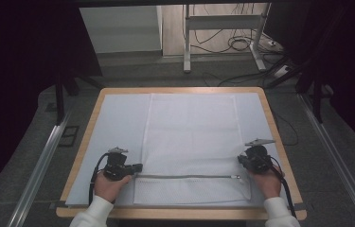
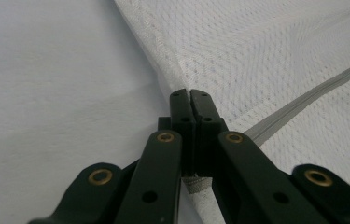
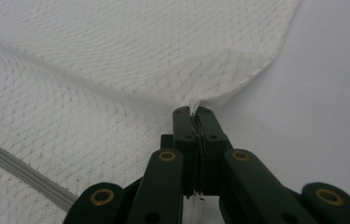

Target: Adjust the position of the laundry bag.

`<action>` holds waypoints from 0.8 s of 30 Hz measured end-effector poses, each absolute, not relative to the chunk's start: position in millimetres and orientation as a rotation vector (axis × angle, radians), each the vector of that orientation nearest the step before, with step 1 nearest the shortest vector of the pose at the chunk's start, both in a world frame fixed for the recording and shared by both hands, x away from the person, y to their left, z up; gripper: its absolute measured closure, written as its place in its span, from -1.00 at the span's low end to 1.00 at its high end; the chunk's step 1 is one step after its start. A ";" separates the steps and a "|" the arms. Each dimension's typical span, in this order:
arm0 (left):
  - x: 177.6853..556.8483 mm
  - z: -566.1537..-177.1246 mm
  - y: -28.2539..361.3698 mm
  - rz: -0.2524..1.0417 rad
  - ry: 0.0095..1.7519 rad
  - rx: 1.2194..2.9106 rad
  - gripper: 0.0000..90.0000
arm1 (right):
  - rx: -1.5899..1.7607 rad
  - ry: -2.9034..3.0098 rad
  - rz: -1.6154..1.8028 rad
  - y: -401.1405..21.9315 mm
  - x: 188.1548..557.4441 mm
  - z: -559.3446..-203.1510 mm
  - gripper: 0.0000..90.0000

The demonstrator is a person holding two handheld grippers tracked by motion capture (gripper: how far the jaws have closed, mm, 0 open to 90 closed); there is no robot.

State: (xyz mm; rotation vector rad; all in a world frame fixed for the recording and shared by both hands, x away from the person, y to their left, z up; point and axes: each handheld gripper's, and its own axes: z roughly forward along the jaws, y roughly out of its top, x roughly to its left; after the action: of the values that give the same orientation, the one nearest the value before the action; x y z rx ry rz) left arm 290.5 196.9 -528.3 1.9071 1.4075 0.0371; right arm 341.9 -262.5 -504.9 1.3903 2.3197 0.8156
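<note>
Both grippers, left gripper (image 1: pixel 138 167) and right gripper (image 1: pixel 239 161), pinch tight on side edges of the flat white mesh laundry bag (image 1: pixel 191 137) between them; its grey zipper (image 1: pixel 184 176) runs straight across.

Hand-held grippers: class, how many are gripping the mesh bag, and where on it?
2. The left hand-held gripper is shut on the mesh bag at its left edge by the zip; the right hand-held gripper is shut on its right edge.

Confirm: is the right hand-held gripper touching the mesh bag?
Touching. The right gripper view shows the right hand-held gripper shut on a pinch of the mesh bag edge.
</note>
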 end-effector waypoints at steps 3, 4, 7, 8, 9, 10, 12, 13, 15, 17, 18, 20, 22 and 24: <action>293.0 -528.8 200.3 0.035 1.405 1.911 1.00 | 1.378 2.329 0.811 -256.7 343.7 -506.0 0.95; 293.0 -528.5 201.3 0.035 1.405 1.910 1.00 | 1.371 2.336 0.806 -256.1 343.9 -506.0 0.95; 292.9 -527.9 204.3 0.039 1.407 1.906 1.00 | 1.374 2.333 0.824 -254.4 342.4 -504.9 0.95; 293.1 -527.8 205.5 0.037 1.412 1.902 1.00 | 1.367 2.336 0.823 -254.3 341.8 -504.3 0.95; 293.2 -527.9 206.0 0.039 1.415 1.901 1.00 | 1.364 2.338 0.826 -253.3 340.9 -503.8 0.95; 293.2 -527.9 206.3 0.041 1.416 1.901 1.00 | 1.362 2.340 0.828 -252.4 340.2 -503.5 0.95; 292.6 -527.7 206.5 0.049 1.419 1.901 0.99 | 1.349 2.344 0.829 -251.4 339.4 -503.2 0.95; 291.9 -527.7 206.7 0.051 1.421 1.898 0.99 | 1.352 2.342 0.832 -250.5 338.7 -503.1 0.95; 290.7 -528.3 207.3 0.052 1.424 1.897 0.99 | 1.347 2.342 0.834 -250.3 338.1 -503.2 0.95; 289.5 -529.3 208.2 0.050 1.426 1.900 0.99 | 1.347 2.346 0.837 -249.7 338.0 -503.1 0.95; 288.9 -529.6 209.3 0.048 1.428 1.900 0.99 | 1.343 2.348 0.837 -249.3 338.3 -503.4 0.95; 288.2 -529.6 211.6 0.049 1.431 1.894 0.99 | 1.347 2.350 0.834 -247.5 338.6 -504.6 0.95; 287.4 -529.7 213.8 0.048 1.436 1.890 0.99 | 1.341 2.359 0.823 -246.3 339.4 -505.9 0.95; 286.4 -530.0 215.8 0.049 1.439 1.887 0.99 | 1.338 2.365 0.821 -243.8 340.6 -506.9 0.95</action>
State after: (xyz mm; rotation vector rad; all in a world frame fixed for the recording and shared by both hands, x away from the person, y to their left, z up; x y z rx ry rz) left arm 286.4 215.8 -530.0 1.8866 1.4391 0.0489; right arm 340.6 -243.8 -506.9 1.3381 2.3645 0.8209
